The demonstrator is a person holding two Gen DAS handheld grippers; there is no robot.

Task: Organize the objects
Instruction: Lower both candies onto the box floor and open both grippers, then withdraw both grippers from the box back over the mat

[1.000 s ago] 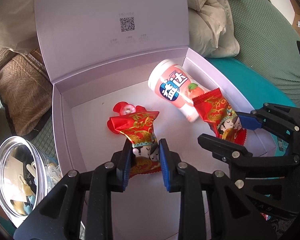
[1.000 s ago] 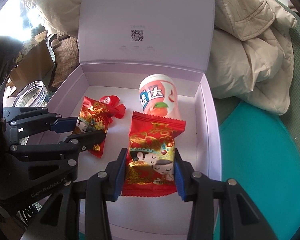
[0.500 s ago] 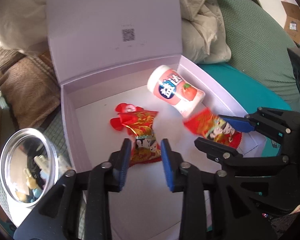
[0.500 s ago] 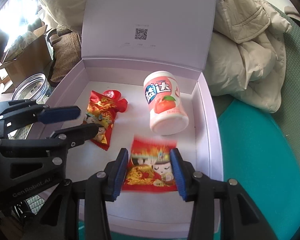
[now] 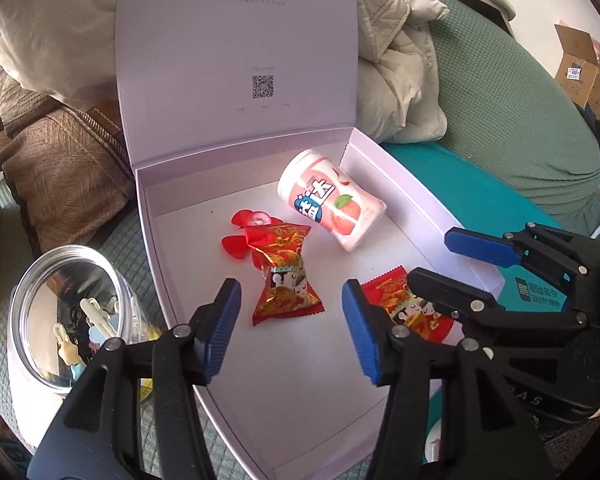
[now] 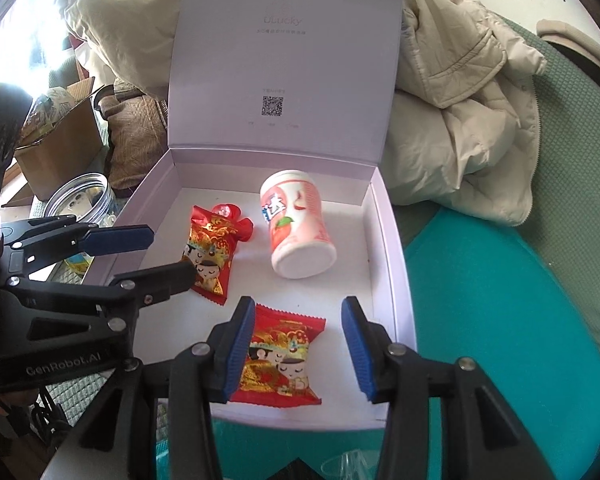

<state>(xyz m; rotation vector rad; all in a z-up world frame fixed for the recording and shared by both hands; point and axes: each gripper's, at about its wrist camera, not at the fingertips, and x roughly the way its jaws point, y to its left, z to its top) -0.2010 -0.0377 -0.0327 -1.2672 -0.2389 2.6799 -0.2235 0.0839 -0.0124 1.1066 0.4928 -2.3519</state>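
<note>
Looks nearly done: both red snack packets (image 5: 286,284) (image 6: 280,356) lie loose in the open box (image 6: 392,264) by the pink tub (image 6: 296,224), left tongs (image 5: 292,328) just spreading wide off theirs, right tongs (image 6: 296,348) released too, jar (image 5: 66,312) untouched outside.

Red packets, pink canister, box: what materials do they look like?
Red packets: glossy plastic film or foil, judging by crinkles, glints and crimped ends. Pink canister: likely plastic, with a smooth printed wrap and white cap. Box: seemingly matte paperboard, given its stiff hinged lid.
</note>
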